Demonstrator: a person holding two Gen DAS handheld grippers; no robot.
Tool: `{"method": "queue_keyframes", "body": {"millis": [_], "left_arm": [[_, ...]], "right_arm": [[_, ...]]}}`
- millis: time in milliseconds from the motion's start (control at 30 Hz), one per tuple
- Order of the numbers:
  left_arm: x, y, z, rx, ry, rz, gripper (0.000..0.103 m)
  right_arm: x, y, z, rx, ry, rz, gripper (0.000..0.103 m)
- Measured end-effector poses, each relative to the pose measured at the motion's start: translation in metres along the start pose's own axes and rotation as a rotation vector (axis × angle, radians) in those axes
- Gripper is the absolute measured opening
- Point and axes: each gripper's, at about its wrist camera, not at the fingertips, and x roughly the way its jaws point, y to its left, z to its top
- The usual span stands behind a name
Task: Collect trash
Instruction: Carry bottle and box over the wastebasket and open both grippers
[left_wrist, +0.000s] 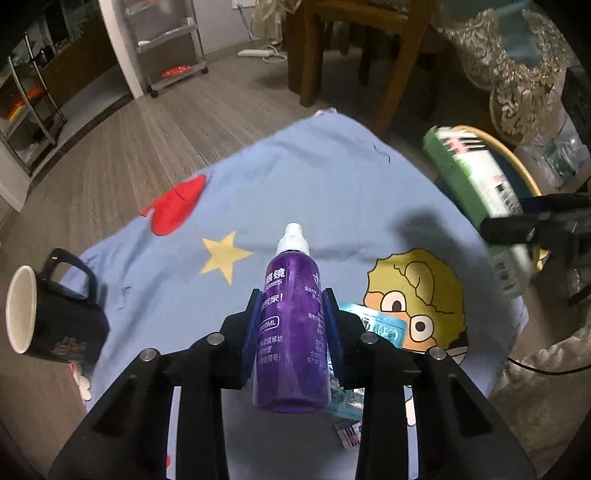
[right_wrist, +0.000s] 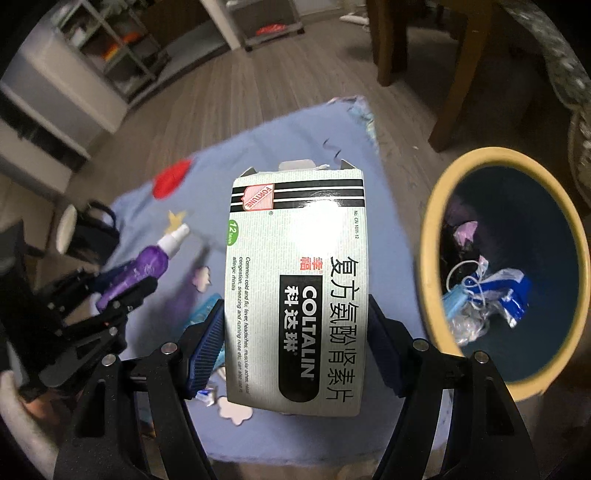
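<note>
My left gripper (left_wrist: 291, 325) is shut on a purple spray bottle (left_wrist: 291, 332) with a white nozzle and holds it above the blue cartoon cloth (left_wrist: 314, 192). My right gripper (right_wrist: 295, 332) is shut on a white and green Coltalin medicine box (right_wrist: 299, 288), held above the cloth, left of the bin. The trash bin (right_wrist: 436, 206) has a yellow rim and dark blue inside, with wrappers and a mask in it. The box (left_wrist: 476, 184) and bin rim (left_wrist: 517, 162) also show in the left wrist view. The bottle (right_wrist: 144, 269) also shows in the right wrist view.
A dark mug (left_wrist: 51, 314) lies on its side at the cloth's left edge. Light blue packets (left_wrist: 380, 325) and small wrappers (left_wrist: 349, 435) lie on the cloth under the grippers. A wooden chair (left_wrist: 354, 48) stands beyond the cloth. Metal shelves (left_wrist: 170, 44) stand at the back.
</note>
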Motion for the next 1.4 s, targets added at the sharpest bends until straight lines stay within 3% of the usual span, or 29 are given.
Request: {"method": "queue_keyframes", "body": {"millis": [200, 433, 767, 933, 1067, 1133, 1167, 1200, 1400], "left_arm": [[-0.028, -0.001, 0.012, -0.035, -0.055, -0.014, 0.032], [-0.056, -0.055, 0.052, 0.038, -0.15, -0.078, 0.032], [-0.032, -0.165, 0.096, 0.154, -0.136, -0.255, 0.032], [-0.008, -0.204, 0.107, 0.199, -0.103, -0.279, 0.032], [0.001, -0.22, 0.115, 0.205, -0.116, -0.293, 0.032], [0.002, -0.22, 0.118, 0.184, -0.121, -0.295, 0.048], [0.003, -0.22, 0.119, 0.174, -0.121, -0.296, 0.069], [0.002, -0.216, 0.117, 0.158, -0.13, -0.29, 0.077], [-0.005, -0.192, 0.106, 0.132, -0.125, -0.258, 0.077]], "right_arm": [[-0.051, -0.029, 0.004, 0.012, -0.093, -0.016, 0.073], [-0.089, -0.099, 0.003, 0.17, -0.185, -0.014, 0.073], [-0.077, -0.22, -0.01, 0.526, -0.209, -0.065, 0.073], [-0.066, -0.243, -0.017, 0.625, -0.193, -0.032, 0.073], [-0.066, -0.244, -0.017, 0.619, -0.202, -0.024, 0.074], [-0.065, -0.245, -0.017, 0.628, -0.199, -0.023, 0.077], [-0.064, -0.248, -0.018, 0.642, -0.199, -0.016, 0.08], [-0.065, -0.249, -0.018, 0.648, -0.201, -0.014, 0.081], [-0.069, -0.239, -0.014, 0.604, -0.202, -0.032, 0.083]]}}
